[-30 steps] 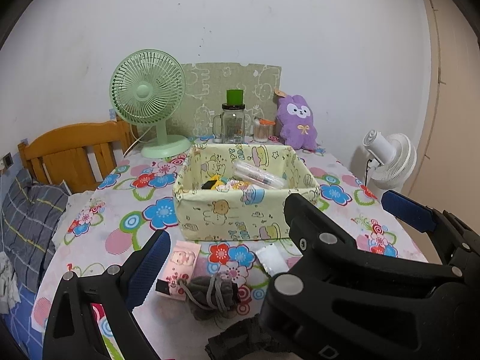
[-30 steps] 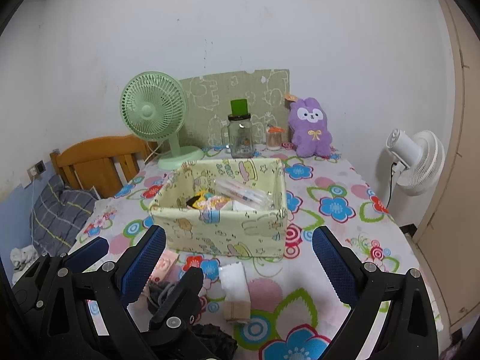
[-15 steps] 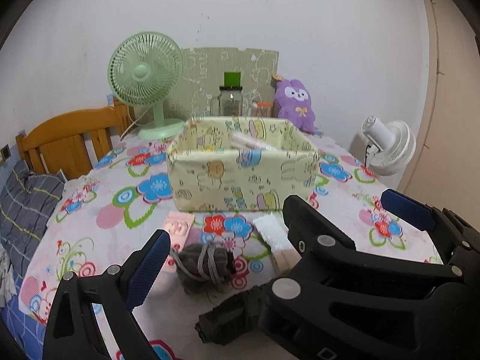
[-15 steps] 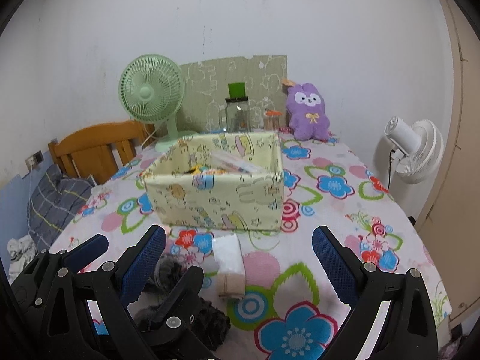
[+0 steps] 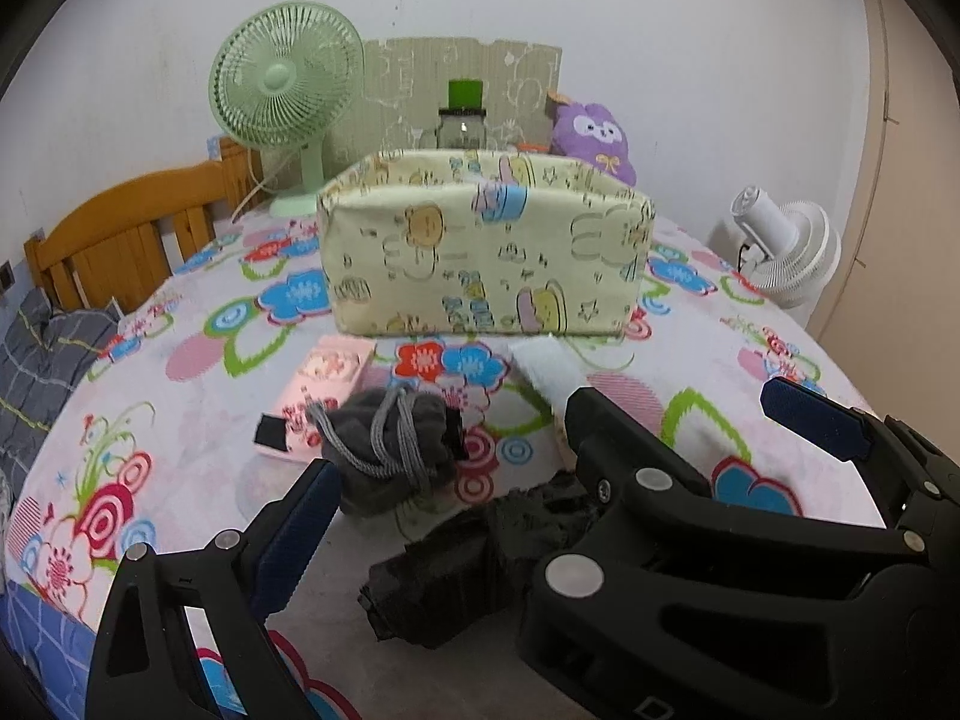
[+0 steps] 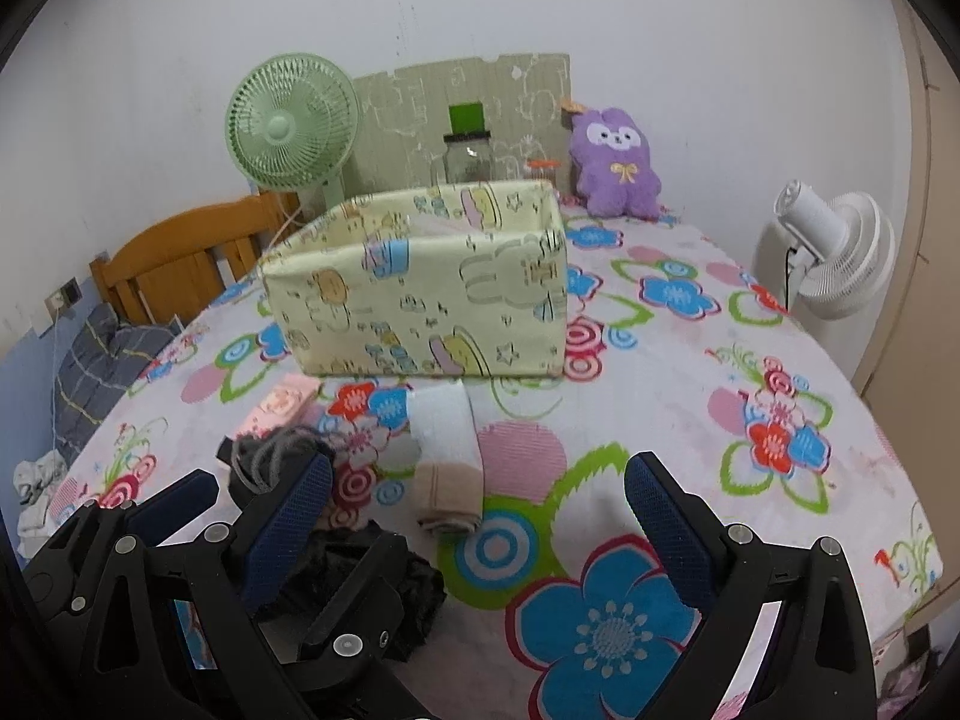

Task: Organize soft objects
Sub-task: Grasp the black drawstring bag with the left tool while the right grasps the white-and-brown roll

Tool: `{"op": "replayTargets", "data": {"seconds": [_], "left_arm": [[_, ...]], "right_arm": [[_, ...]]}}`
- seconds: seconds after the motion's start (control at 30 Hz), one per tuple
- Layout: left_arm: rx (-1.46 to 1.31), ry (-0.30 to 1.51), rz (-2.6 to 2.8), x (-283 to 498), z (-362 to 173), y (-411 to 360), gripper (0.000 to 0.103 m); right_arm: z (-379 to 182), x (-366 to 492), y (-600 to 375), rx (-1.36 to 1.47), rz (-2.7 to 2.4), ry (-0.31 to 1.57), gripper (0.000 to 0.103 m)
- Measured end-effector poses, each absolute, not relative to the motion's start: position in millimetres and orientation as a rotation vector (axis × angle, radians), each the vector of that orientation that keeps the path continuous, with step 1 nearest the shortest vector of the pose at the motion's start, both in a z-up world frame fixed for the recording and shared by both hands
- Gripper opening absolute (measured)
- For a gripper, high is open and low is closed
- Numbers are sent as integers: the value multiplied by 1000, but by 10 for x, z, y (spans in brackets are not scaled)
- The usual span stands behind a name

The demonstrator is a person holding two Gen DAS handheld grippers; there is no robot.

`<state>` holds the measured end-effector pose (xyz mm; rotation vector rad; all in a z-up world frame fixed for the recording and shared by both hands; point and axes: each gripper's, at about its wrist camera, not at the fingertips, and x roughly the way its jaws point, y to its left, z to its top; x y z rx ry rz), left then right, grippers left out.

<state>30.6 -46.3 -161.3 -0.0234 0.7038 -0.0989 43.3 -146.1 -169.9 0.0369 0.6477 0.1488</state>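
A yellow printed fabric box [image 5: 480,252] stands mid-table. In front of it lie a grey drawstring bundle [image 5: 390,450], a crumpled black cloth [image 5: 468,564], a white and beige folded piece [image 6: 447,450] and a pink packet [image 5: 318,396]. My left gripper [image 5: 480,504] is open, low over the black cloth and just right of the grey bundle. My right gripper [image 6: 477,468] is open, with the white and beige piece between and ahead of its fingers. Its left finger [image 5: 636,468] crosses the left wrist view and hides my left gripper's right finger. A purple plush [image 6: 615,162] sits at the back.
Behind the box stand a green desk fan [image 5: 282,72], a glass jar with a green lid [image 5: 462,120] and a cardboard panel. A white fan [image 6: 834,252] is beyond the table's right edge. A wooden chair [image 5: 120,228] stands to the left.
Both grippers have dropped lower and closer to the table. The box's inside no longer shows. The cloths lie where they were, and both grippers stay open.
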Motion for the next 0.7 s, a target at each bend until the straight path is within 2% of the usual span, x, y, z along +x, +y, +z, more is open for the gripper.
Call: {"op": "replayTargets", "data": {"seconds": [0.3,0.4,0.5,0.53,0.7], "left_arm": [[-49,755,-112,394,-1733,-438,93],[-55,765,-120,413,-1761,-434,82],[-61,770,-131,423,-1772,-424,76],[-62,767,-133,422,-1768,-422,69],[-55,759,-131,453,-1736,-407,63]], "right_arm": [[-1819,530,-1452,52,158,689,100],[-1851,562,-1435,48,161,700,100],[-1874,588,-1425,54,171,711,100],[-1877,594,-1422,56,173,712,100],[-1873,649,-1410,64,180,721,100]]}}
